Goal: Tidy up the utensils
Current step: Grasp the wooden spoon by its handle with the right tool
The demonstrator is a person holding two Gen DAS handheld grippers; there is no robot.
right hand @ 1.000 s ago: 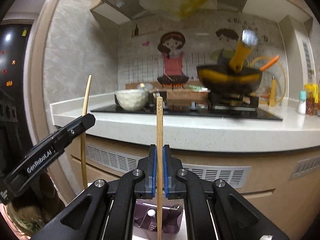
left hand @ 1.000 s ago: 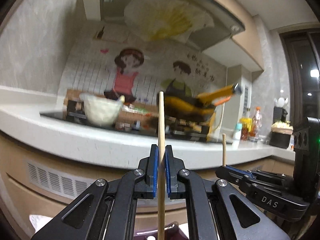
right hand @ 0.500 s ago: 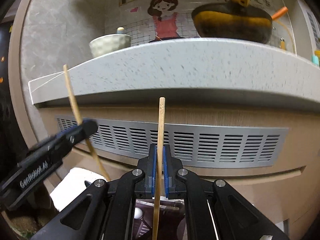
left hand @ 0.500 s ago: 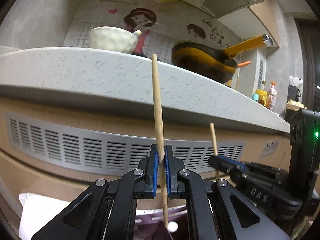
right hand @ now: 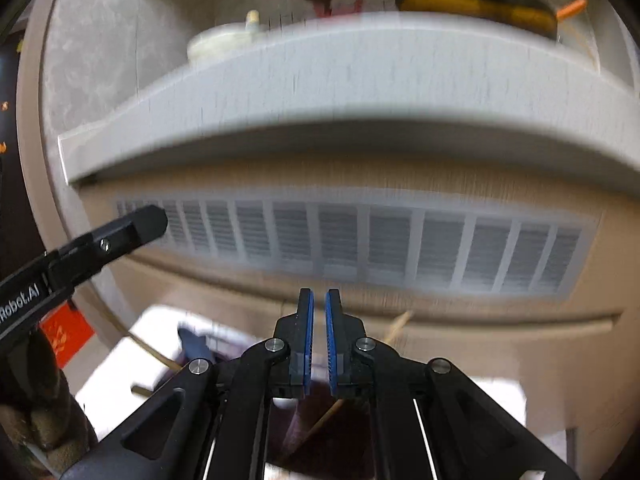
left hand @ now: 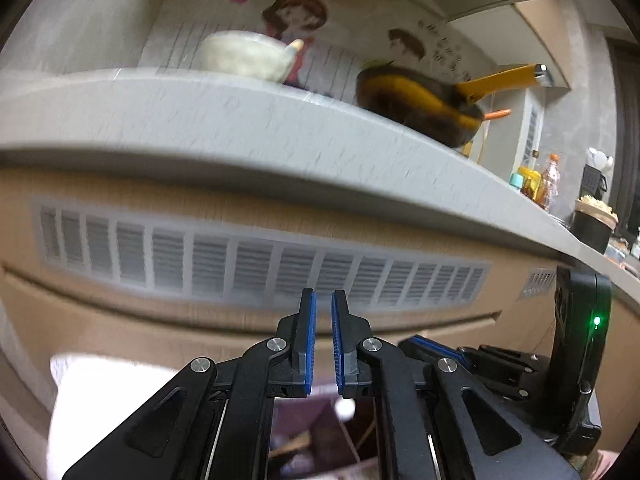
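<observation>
My left gripper (left hand: 323, 344) has its jaws opening, with nothing between the blue pads. My right gripper (right hand: 319, 344) shows only a narrow slit between its pads, and that slit is empty. A wooden chopstick (right hand: 398, 322) leans tilted past the right fingers, its lower part (right hand: 330, 414) over a dark purple holder (right hand: 348, 428). Another chopstick (right hand: 150, 352) slants at lower left under the left gripper's finger (right hand: 144, 222). In the left wrist view, tan sticks (left hand: 294, 442) lie in the purple holder (left hand: 320, 420). The right gripper (left hand: 436, 350) shows there at lower right.
A grey counter edge (left hand: 280, 132) overhangs a beige cabinet front with a vent grille (left hand: 256, 264). On the counter stand a white bowl (left hand: 240, 54) and a yellow-handled pan (left hand: 420, 100). A white cloth or paper (left hand: 112, 396) lies beside the holder.
Both chopsticks have left the pads and now lie tilted below, at the purple holder. Both grippers sank lower and tipped further down toward the cabinet front.
</observation>
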